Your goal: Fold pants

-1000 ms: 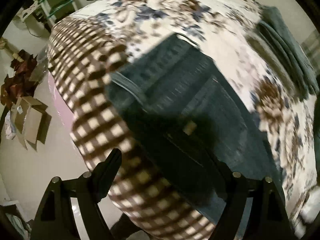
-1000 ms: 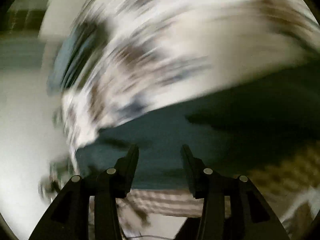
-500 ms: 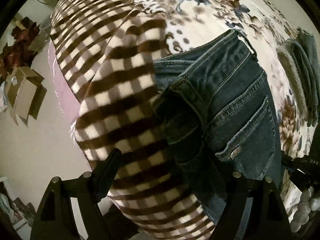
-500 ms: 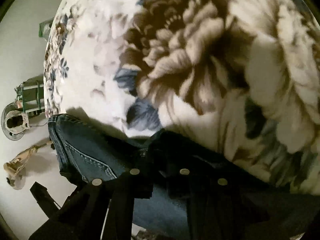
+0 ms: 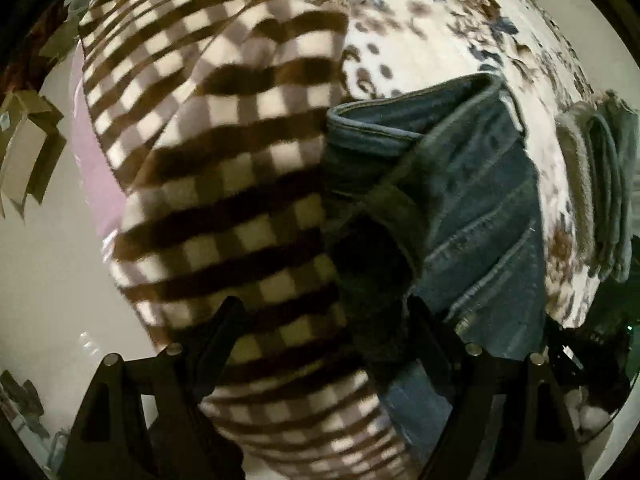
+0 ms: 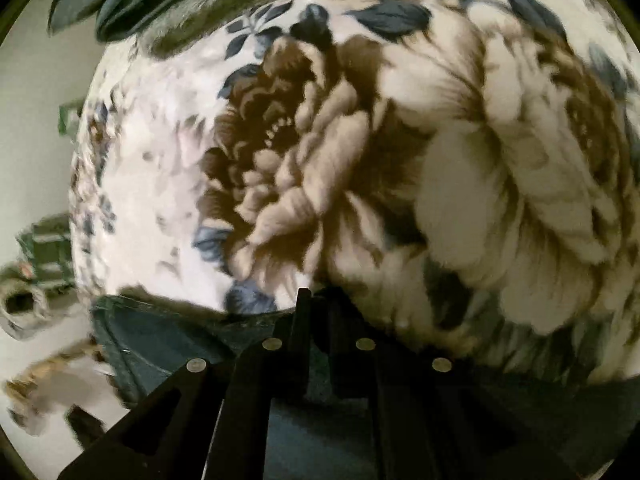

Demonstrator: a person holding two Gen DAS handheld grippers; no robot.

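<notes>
The one pair of jeans has bunched; right claw pinches it, left claw gapes.

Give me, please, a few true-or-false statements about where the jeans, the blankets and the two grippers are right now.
1. The left gripper is open. True.
2. The right gripper is wide open over bare blanket. False: its fingers stand close together at the edge of the jeans; whether denim is pinched between them is unclear.
3. The jeans lie on a plain white sheet. False: they lie on a floral blanket.
4. A brown checked blanket lies beside the jeans. True.
5. More folded dark cloth sits further along the bed. True.
</notes>
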